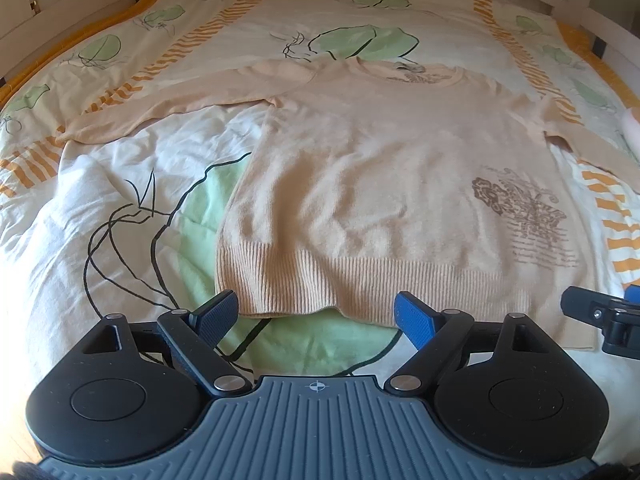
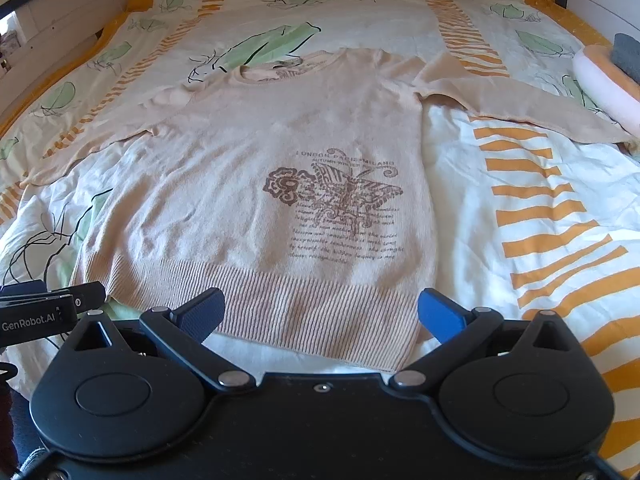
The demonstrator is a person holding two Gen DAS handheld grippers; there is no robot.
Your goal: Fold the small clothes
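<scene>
A peach knit sweater (image 1: 380,184) with a brown butterfly print (image 2: 340,204) lies flat, face up, on the bed, both sleeves spread out to the sides. Its ribbed hem (image 1: 360,288) faces me. My left gripper (image 1: 316,316) is open and empty, hovering just before the hem's left part. My right gripper (image 2: 320,314) is open and empty over the hem's right part. The right gripper also shows at the right edge of the left wrist view (image 1: 608,320), and the left gripper at the left edge of the right wrist view (image 2: 44,310).
The bedspread (image 2: 540,208) is white with green leaves and orange stripes. A pink and orange rolled item (image 2: 604,84) lies at the bed's right edge. A white bed frame (image 1: 48,12) runs along the far side.
</scene>
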